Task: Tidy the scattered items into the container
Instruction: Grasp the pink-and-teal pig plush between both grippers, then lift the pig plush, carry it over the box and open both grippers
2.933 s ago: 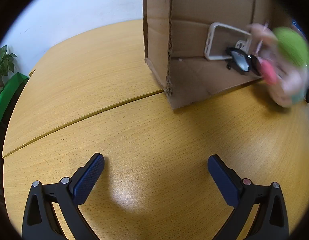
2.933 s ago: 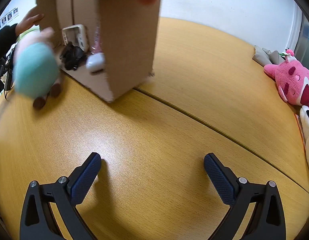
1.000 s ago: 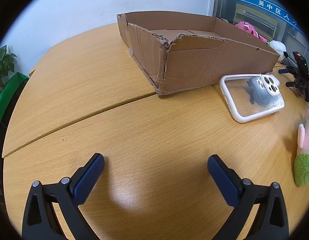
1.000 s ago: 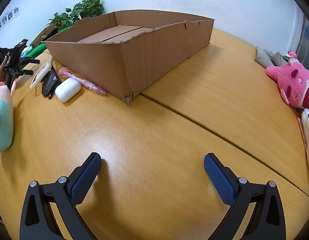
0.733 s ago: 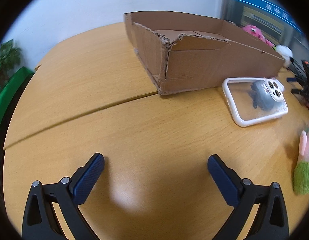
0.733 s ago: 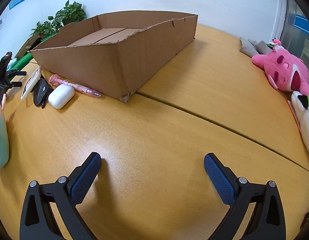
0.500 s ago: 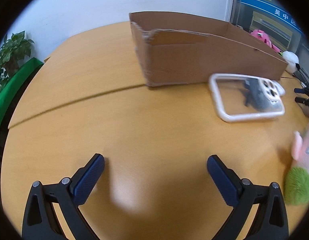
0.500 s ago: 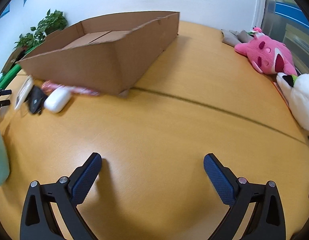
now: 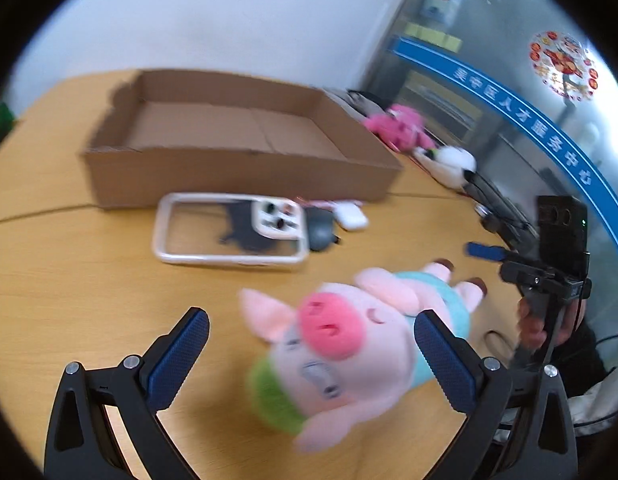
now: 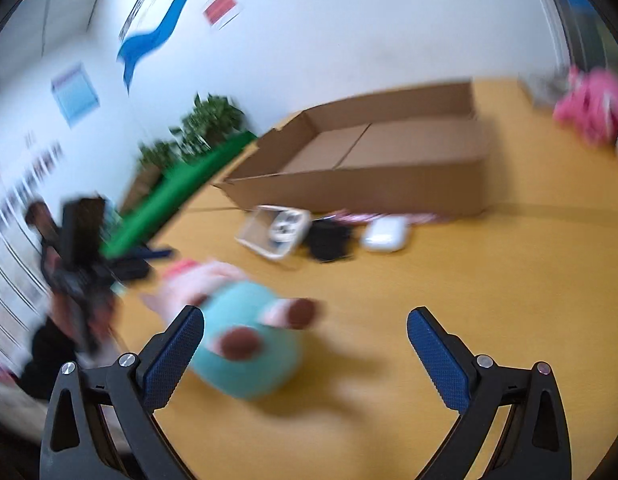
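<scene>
A soft pink pig toy in a light blue shirt with a green cap (image 9: 349,344) is lying on its side on the yellow wooden table (image 9: 69,272). The left gripper (image 9: 309,354) is hanging over the pig's head with its blue fingers (image 9: 179,354) spread wide apart, gripping nothing. The right gripper (image 10: 305,354) is hanging by the pig's feet, also spread wide and gripping nothing; its left finger is just beside the pig's blue body. The wide, shallow brown cardboard box (image 9: 237,148) is sitting farther back on the table, and nothing is showing inside it. Just in front of the box, a clear phone case with a white rim (image 9: 229,230) is lying flat. A small dark thing (image 9: 321,232) is sitting right beside it, too blurry to tell what it is. A little white rounded case (image 9: 351,216) is lying next to that, and a thin pink pen (image 10: 349,214) is resting along the bottom of the box. A bright pink stuffed toy (image 9: 401,126) is sitting far off behind the box.
</scene>
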`<state>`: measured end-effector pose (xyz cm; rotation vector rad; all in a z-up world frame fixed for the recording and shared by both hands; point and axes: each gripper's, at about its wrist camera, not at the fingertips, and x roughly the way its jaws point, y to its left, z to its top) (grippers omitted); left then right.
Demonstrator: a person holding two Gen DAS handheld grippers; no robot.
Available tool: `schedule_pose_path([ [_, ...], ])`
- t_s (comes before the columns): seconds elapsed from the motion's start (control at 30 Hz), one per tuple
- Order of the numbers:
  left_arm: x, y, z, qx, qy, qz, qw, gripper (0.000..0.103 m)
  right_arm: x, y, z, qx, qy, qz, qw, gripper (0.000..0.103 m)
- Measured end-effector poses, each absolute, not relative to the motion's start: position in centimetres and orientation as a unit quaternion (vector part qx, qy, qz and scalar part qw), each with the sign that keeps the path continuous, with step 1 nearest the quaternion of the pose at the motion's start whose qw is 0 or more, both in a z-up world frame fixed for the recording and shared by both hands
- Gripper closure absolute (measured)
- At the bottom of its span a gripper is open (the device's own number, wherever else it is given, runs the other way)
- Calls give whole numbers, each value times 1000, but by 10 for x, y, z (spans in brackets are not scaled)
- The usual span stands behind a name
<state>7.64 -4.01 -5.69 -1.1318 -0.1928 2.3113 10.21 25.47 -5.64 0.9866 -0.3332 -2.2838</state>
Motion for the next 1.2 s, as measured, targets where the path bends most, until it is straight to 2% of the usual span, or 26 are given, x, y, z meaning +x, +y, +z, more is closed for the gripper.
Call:
schedule_pose_path([
  [0.07, 69, -29, -75, -438, -79, 853, 274, 0, 103, 234, -73, 387, -148, -860, 299, 0],
  [0.17, 62, -43, -91, -444, -142, 839, 279, 0, 101, 212, -97, 416, -176, -846, 282, 0],
  [0.37, 65, -44, -106, -452, -196, 820, 291, 1, 100, 203, -109, 425, -202, -840, 269, 0],
  [0.47, 69, -38, -105, -453, -210, 810, 308, 9, 105, 203, -107, 431, -198, -840, 263, 0],
  [0.57, 77, -33, -96, -445, -184, 822, 305, 15, 114, 204, -105, 432, -182, -844, 262, 1],
  [0.6, 80, -31, -94, -444, -178, 825, 301, 16, 116, 204, -104, 432, -180, -843, 265, 3],
  [0.67, 82, -30, -92, -448, -177, 826, 291, 20, 120, 203, -100, 425, -179, -842, 282, 24],
  [0.77, 85, -30, -86, -451, -174, 828, 284, 26, 125, 194, -91, 417, -150, -849, 287, 30],
  [0.93, 88, -30, -73, -443, -160, 838, 276, 27, 128, 191, -84, 408, -152, -852, 291, 38],
  [1.2, 65, -34, -2, -381, -121, 873, 280, 27, 112, 183, -21, 343, -120, -881, 303, 39],
])
